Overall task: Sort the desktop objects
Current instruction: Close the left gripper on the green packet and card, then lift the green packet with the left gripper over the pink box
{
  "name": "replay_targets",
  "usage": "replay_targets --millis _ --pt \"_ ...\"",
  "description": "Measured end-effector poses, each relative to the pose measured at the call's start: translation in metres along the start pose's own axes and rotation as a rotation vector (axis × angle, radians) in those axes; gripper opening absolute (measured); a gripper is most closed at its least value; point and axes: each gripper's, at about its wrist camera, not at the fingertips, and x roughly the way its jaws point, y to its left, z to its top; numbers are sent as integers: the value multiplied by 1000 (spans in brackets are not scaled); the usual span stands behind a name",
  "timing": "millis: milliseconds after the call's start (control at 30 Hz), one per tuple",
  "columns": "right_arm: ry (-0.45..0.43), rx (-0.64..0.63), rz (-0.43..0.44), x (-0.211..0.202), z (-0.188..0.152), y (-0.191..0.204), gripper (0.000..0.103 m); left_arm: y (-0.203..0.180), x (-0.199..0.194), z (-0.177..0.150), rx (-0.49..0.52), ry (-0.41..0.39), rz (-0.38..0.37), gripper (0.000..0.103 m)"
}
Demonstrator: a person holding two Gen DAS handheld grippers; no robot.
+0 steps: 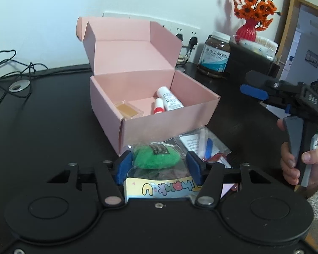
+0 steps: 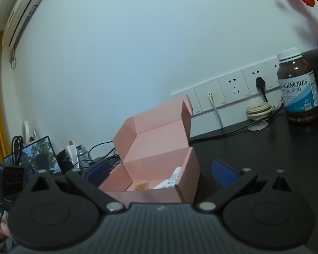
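Blue pads, left gripper [image 1: 159, 160]: set either side of the green sponge [image 1: 156, 155] and touching it; clamped on it, as far as the left wrist view shows.
Sponge: round, green, dark label on top, inside a clear bag; low over the desk, just in front of the box.
Card [image 1: 165, 187]: "thank u" lettering, under the left jaws, nearest the camera.
Clear bag [image 1: 201, 146]: just right of the sponge, holding a paper slip, a white stick, a blue file and something red; lying on the desk.
Pink box [image 1: 159, 114]: open, lid standing up at the back; directly beyond the sponge.
Box contents: white tube [image 1: 169, 98], small red-and-white tube [image 1: 158, 106], amber block in a clear case [image 1: 128, 110]; bare floor between case and tubes.
Right gripper [image 1: 254, 89]: jaws wide apart, holding nothing; held by a hand [image 1: 294, 165] above the desk, right of the box.
Progress (judged): three items lie in the box; sponge, bag and card lie outside it, so sorting looks part done.
Edges: the near wall of the box stands between sponge and interior; the sponge must clear that rim. The upright lid closes off the back.
Open room: dark desk [image 1: 42, 127] bare to the left of the box; brown jar [image 1: 215, 55] and red vase [image 1: 248, 30] stand well back on the right; cables at far left.
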Motion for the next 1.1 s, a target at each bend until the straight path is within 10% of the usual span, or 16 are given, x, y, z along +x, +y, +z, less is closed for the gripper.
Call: replay_targets --millis 1100 --pt "-6 -9 -8 1 -1 3 102 5 -48 14 19 -140 70 57"
